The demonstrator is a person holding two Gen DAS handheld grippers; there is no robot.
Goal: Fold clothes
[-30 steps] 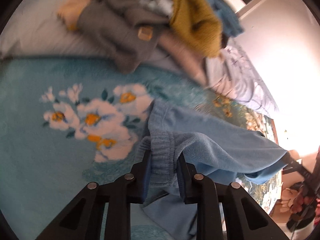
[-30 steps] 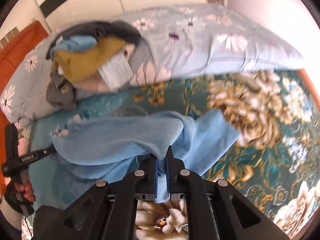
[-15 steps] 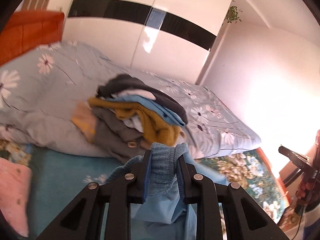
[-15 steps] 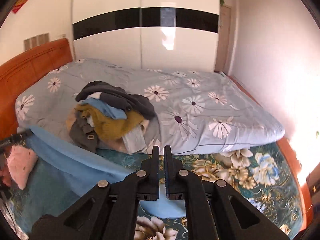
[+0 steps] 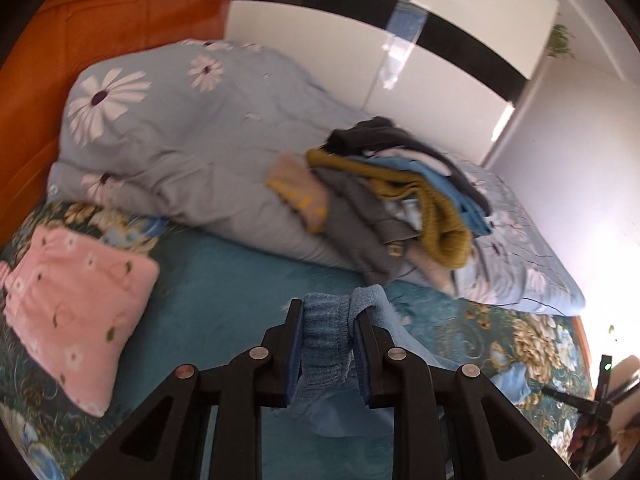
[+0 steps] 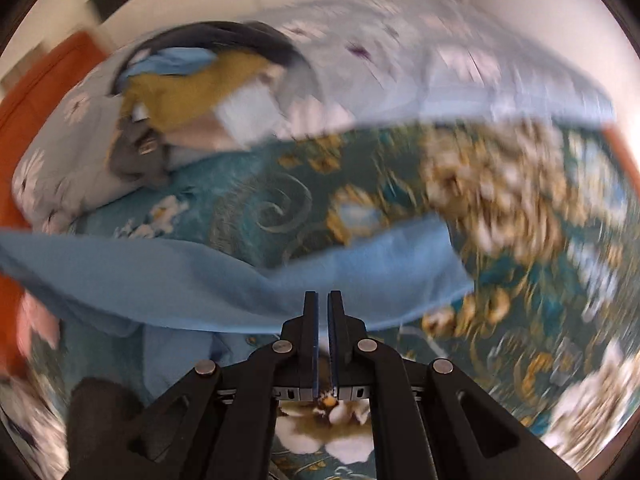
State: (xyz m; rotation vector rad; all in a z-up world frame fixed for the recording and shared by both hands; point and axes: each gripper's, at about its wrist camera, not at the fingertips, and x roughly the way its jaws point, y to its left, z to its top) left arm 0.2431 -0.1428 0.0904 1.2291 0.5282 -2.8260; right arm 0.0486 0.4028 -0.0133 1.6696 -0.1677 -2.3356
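My left gripper [image 5: 327,312] is shut on the ribbed waistband of a light blue fleece garment [image 5: 325,332], held above the bed. The cloth hangs down under the jaws. In the right wrist view the same blue garment [image 6: 248,280] stretches in a band across the frame, just beyond my right gripper [image 6: 323,300]. Its jaws are nearly together with a thin gap, and I see no cloth between them. The right wrist view is motion-blurred.
A pile of clothes [image 5: 396,204] in grey, mustard, blue and black lies on a folded grey-blue daisy duvet [image 5: 180,128]. A pink cushion [image 5: 76,312] lies at the left. The bed has a teal floral cover [image 6: 500,208] and an orange headboard [image 5: 80,24].
The left gripper has swung left with the garment, bringing the pink cushion into view. The right gripper has tilted down toward the bed; the blue cloth now spans just ahead of it.
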